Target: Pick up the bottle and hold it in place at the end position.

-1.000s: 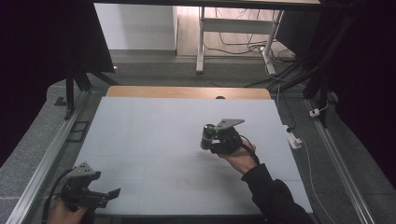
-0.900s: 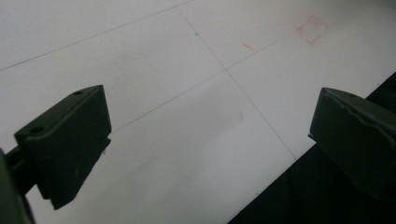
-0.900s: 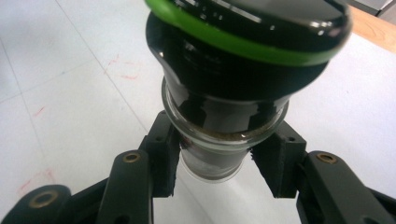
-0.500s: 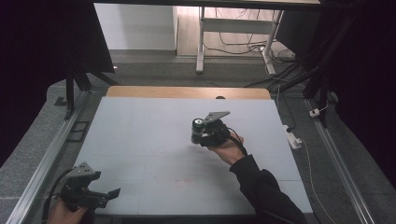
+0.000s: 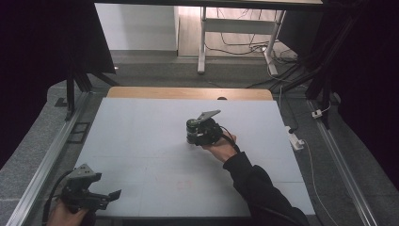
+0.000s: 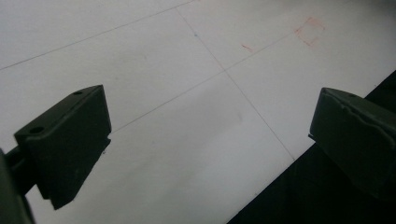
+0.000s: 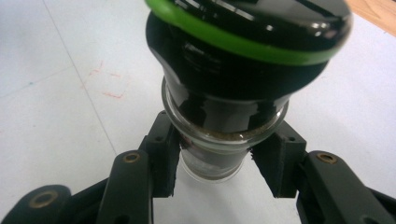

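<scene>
Jaws of the right gripper [image 7: 215,163] are squeezed tight on a small glass jar [image 7: 212,161] with a black top [image 7: 247,51] and a green ring [image 7: 243,39]. The pads pinch the glass just under that top. The jar's long side points away from the jaws, toward 12 o'clock in the right gripper view, so it is tipped over, not standing.

From above, the right gripper [image 5: 193,134] holds it near the middle of the bench [image 5: 141,136]. To stand it up, the hand would likely need to tip it upright.

The left gripper [image 5: 110,195] waits far off at 7 o'clock, jaws wide apart, holding nothing.
</scene>
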Demonstrator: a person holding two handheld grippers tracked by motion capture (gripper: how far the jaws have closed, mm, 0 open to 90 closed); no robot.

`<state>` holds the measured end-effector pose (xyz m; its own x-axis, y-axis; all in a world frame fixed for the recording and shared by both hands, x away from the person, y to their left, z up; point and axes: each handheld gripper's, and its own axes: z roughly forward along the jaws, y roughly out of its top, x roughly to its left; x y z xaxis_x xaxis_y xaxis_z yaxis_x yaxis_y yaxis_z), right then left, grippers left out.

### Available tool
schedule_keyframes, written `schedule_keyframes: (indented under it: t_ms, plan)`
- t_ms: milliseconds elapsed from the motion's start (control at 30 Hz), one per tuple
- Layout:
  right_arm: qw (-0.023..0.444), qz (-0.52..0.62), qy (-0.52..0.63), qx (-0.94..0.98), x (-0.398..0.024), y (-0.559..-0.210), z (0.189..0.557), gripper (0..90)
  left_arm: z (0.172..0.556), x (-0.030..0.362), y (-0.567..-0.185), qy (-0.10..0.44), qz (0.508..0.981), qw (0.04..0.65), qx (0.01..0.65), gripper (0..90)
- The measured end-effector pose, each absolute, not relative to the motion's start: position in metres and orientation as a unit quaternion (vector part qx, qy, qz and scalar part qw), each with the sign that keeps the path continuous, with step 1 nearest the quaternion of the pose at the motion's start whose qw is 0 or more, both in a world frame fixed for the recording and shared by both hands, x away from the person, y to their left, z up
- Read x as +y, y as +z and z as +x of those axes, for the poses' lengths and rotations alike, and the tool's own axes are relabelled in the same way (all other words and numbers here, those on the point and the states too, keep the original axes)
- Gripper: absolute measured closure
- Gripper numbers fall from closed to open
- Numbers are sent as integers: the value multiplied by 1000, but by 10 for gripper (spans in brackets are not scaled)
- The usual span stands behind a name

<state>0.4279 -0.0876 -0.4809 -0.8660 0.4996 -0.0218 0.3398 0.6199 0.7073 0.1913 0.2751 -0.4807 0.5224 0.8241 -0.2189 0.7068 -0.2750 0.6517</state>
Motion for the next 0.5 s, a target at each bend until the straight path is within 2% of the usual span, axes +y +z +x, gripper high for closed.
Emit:
schedule_keyframes:
  t_ms: [500]
  plan:
    - [112,236,360,896,-78,-500,434,527,191,275,-481,83,794,360,482,0]
